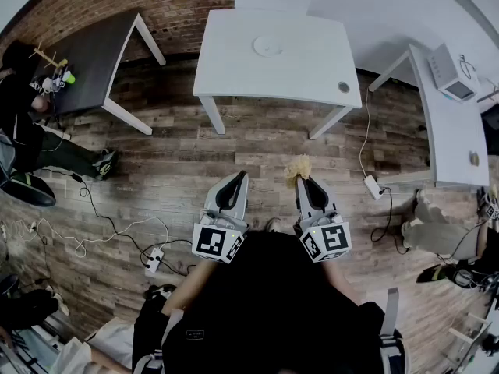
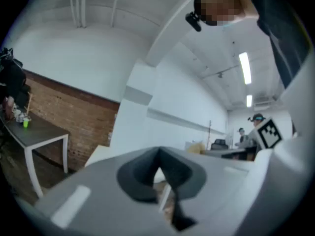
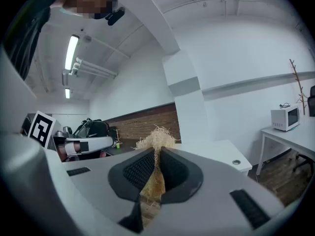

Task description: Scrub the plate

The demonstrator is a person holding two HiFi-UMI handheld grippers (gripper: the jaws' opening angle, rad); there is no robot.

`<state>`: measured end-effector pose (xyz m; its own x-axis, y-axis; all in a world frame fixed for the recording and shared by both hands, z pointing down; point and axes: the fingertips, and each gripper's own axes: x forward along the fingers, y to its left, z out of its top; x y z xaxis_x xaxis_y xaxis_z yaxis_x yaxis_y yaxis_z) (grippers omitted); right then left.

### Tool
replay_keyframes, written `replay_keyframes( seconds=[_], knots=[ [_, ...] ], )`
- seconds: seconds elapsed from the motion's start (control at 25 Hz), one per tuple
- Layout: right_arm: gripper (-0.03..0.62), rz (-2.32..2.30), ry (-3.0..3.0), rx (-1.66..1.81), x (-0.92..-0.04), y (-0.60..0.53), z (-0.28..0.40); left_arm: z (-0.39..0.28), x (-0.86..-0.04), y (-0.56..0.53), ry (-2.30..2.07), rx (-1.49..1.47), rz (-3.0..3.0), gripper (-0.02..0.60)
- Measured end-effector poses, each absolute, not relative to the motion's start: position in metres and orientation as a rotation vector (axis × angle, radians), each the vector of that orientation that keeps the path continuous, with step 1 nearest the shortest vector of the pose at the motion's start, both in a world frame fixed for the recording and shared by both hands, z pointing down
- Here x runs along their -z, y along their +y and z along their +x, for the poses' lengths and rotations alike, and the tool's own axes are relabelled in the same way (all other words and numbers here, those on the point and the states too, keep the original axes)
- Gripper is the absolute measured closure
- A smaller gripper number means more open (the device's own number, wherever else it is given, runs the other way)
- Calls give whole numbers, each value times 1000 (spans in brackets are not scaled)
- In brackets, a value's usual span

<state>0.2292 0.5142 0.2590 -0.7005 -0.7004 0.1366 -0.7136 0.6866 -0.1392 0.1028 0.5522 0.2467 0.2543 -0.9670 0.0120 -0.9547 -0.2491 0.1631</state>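
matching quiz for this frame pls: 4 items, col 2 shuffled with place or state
1. plate
2. straw scrubber
3. left gripper
4. microwave

A. on the side desk at the right
B. jaws together, nothing between them
C. on the white table ahead
D. clamped in the right gripper

Pairs: 1-C, 2-D, 3-B, 4-A
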Motion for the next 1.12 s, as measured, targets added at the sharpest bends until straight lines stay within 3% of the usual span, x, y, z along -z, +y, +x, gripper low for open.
replay_keyframes(
  seconds=[1.12],
  knots=[
    [560, 1090, -2865, -290, -259, 513, 273, 156, -237, 553, -1877, 142, 2365, 580]
  ],
)
